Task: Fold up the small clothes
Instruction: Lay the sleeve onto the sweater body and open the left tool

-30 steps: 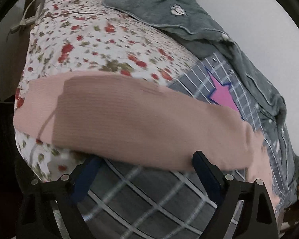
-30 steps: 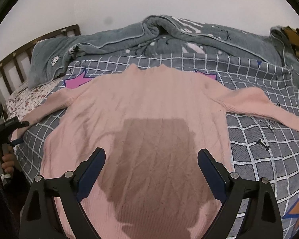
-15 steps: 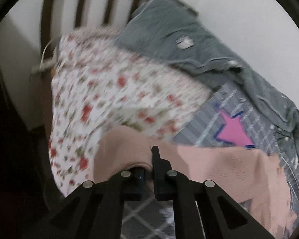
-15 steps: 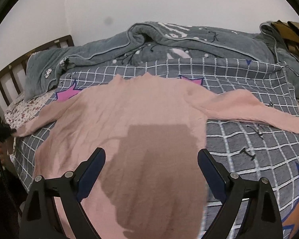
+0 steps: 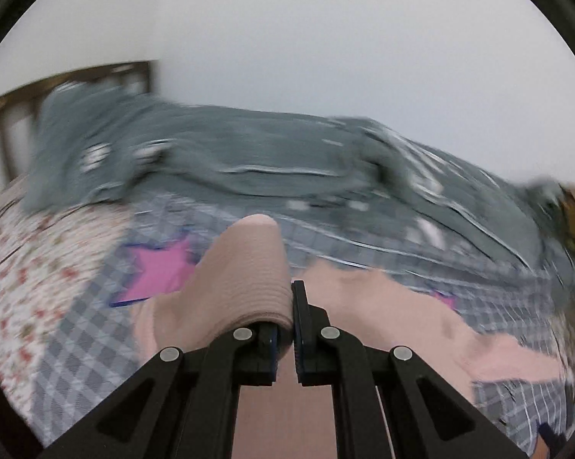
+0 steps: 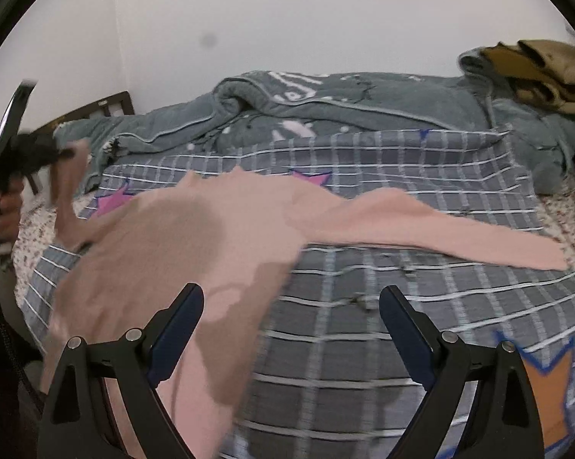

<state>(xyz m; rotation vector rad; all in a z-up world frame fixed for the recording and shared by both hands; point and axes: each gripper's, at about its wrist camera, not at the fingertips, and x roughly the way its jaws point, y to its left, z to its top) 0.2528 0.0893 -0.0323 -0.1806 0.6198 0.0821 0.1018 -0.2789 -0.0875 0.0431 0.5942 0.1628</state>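
The pink sweater [image 6: 195,237] is lying spread on the grey checked bedcover [image 6: 421,306], its body toward the left side of the bed in the right wrist view and its far sleeve [image 6: 440,229] stretching flat across the checks toward the right edge. The left gripper [image 5: 285,329] is pinching the cuff end of the near sleeve [image 5: 245,275] between its pressed-together jaws, and the ribbed knit is arching up and over the left finger, lifted off the bed. In the right wrist view that same gripper is showing at the far left, blurred, with the sleeve hanging down from it to the sweater's shoulder and the person's hand [image 6: 4,206] wrapping its handle. The right gripper [image 6: 291,325] is hovering above the front edge of the bed with its jaws spread wide and nothing between them; its left finger is sitting over the sweater's hem area, its right finger over bare bedcover. A rumpled grey blanket [image 6: 344,107] is lying bunched along the wall behind the sweater, and a floral sheet [image 5: 38,267] is showing at the head end beside a wooden headboard [image 5: 57,84]. A tan and brown cloth [image 6: 543,69] is resting on top of the blanket at the far right corner.
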